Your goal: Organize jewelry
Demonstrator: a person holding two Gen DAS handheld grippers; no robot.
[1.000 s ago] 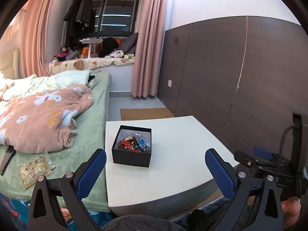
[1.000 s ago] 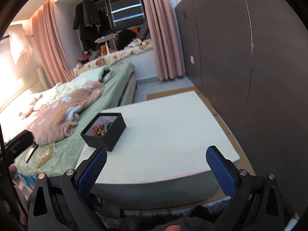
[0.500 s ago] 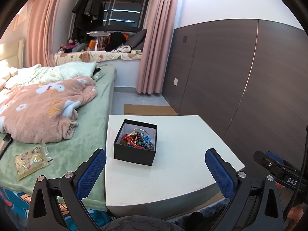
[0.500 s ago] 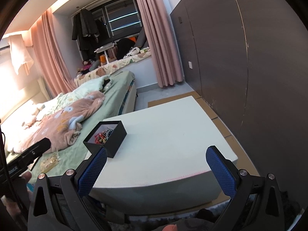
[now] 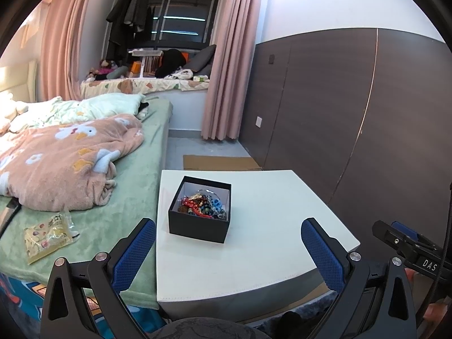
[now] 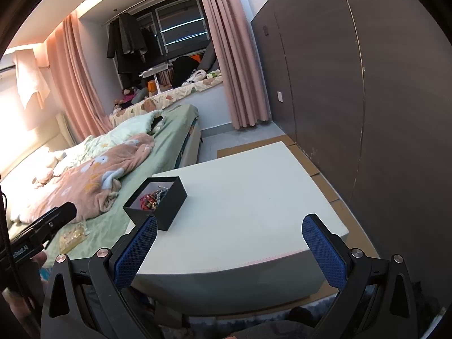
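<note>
On the white table (image 5: 254, 243), near its bed-side edge, sits the open black box (image 5: 199, 227) with the jewelry (image 5: 202, 204) heaped inside. Both views have drawn closer to it over the last second. Left gripper (image 5: 226, 250) and right gripper (image 6: 228, 250) gape wide, holding nothing; could be approach or finish.

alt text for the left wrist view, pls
An open black box of tangled colourful jewelry sits on a white table, ahead of the open, empty left gripper. A bed with a pink blanket lies to the left; a dark panelled wall is on the right.
</note>
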